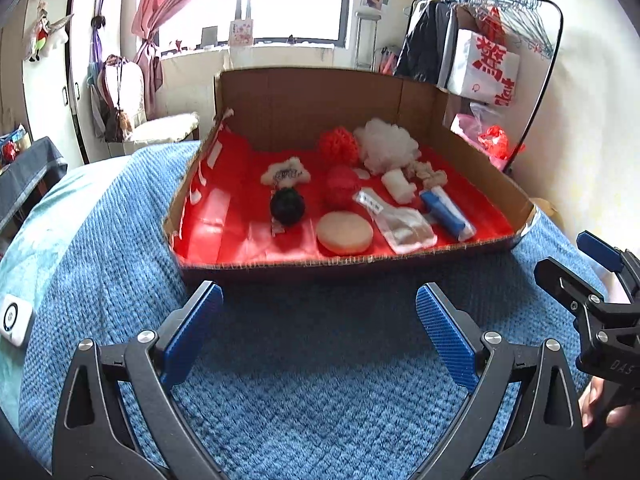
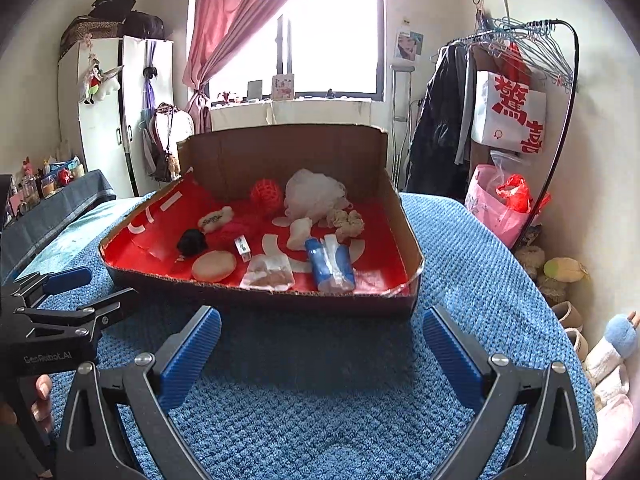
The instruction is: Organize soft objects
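A shallow cardboard box (image 1: 280, 266) lined in red sits on a blue blanket (image 1: 300, 360); it also shows in the right wrist view (image 2: 280, 300). Inside lie a white bath pouf (image 1: 386, 144), an orange mesh ball (image 1: 339, 145), a pink ball (image 1: 341, 185), a black ball (image 1: 287, 207), a round beige sponge (image 1: 345, 233), a clear packet (image 1: 404, 229), a blue wrapped roll (image 1: 446, 214) and a small white plush (image 1: 285, 174). My left gripper (image 1: 318, 328) is open and empty in front of the box. My right gripper (image 2: 322, 344) is open and empty, also short of the box.
A clothes rack (image 2: 520, 80) with hangers and bags stands right of the bed. A white wardrobe (image 2: 108, 120) and a cluttered side table (image 2: 52, 196) are on the left. Plush toys (image 2: 612, 352) lie on the floor at right. A white device (image 1: 14, 320) lies on the blanket's left edge.
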Tool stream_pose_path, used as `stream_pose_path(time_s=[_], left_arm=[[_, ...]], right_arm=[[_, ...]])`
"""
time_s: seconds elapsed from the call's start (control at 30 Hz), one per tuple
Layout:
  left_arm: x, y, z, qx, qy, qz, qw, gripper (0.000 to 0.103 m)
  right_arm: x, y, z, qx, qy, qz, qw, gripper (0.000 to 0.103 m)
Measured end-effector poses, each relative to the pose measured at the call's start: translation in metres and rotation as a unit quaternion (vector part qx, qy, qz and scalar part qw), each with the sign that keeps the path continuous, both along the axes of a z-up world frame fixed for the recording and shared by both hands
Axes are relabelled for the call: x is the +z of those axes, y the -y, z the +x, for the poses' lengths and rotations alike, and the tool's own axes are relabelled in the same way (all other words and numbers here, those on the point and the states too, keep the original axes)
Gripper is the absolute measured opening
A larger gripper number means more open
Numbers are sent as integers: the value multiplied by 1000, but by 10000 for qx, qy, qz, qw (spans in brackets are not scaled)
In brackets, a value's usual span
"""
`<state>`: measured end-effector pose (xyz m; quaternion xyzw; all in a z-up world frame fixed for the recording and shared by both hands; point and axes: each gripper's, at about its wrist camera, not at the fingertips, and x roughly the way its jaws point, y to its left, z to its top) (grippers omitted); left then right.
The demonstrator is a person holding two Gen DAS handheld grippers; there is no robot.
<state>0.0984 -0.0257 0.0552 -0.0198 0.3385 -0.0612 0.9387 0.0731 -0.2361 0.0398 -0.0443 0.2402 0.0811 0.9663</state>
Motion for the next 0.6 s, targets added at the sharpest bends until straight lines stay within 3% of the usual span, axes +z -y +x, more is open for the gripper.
stream_pose_path(time_s=[0.33,0.43,0.6], left_arm=[[-43,9,7,104,-934,99,9955,99],[-54,9,13,227,-1144,169,9930,99],[-60,14,17,303,-1141,377,9923,101]], right_arm=[[-51,10,27,-290,-1205,-64,9923,103],[-59,11,34,-356,-1390,-84,9896,103],[-67,8,37,-423,-1490,-206,9877,103]])
